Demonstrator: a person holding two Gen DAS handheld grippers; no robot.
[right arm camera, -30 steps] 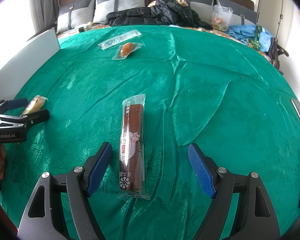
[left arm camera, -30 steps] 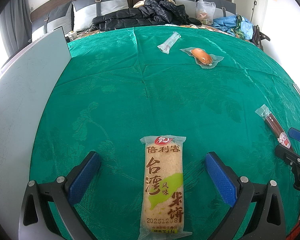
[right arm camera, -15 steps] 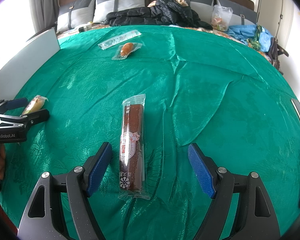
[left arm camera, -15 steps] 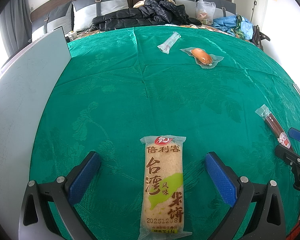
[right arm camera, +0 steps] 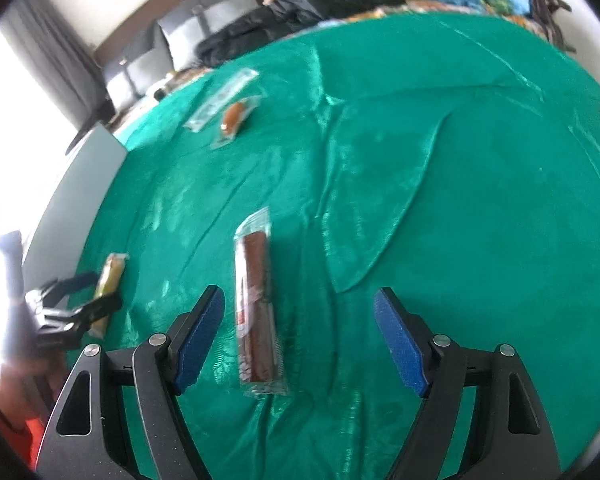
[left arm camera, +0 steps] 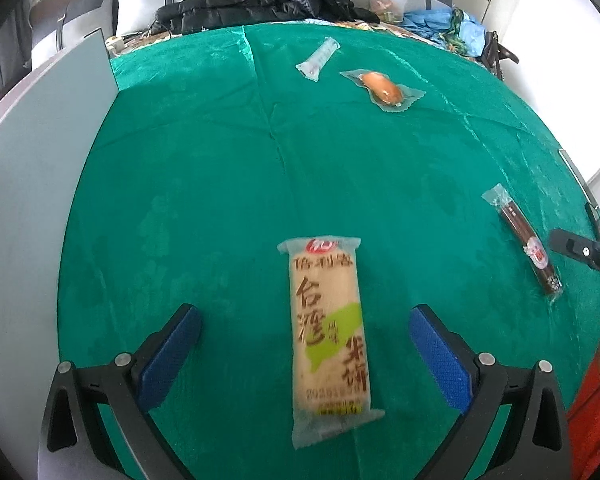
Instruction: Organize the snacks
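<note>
A beige rice-cracker pack (left arm camera: 328, 332) lies lengthwise on the green cloth between the fingers of my open left gripper (left arm camera: 306, 350); it also shows in the right wrist view (right arm camera: 109, 280). A brown sausage stick (right arm camera: 256, 316) in clear wrap lies between the fingers of my open right gripper (right arm camera: 300, 340), nearer the left finger; the left wrist view shows it (left arm camera: 524, 240) at the right. A small orange sausage pack (left arm camera: 382, 88) and a clear tube pack (left arm camera: 318, 58) lie at the far side. Neither gripper holds anything.
A grey board (left arm camera: 32, 184) borders the cloth on the left. The green cloth (right arm camera: 440, 200) has raised folds right of the sausage stick. Black jackets (left arm camera: 268, 0) and bags lie beyond the far edge.
Both grippers have lifted and shifted; the right view has tilted and swung. The snacks lie where they were. Both grippers stay open.
</note>
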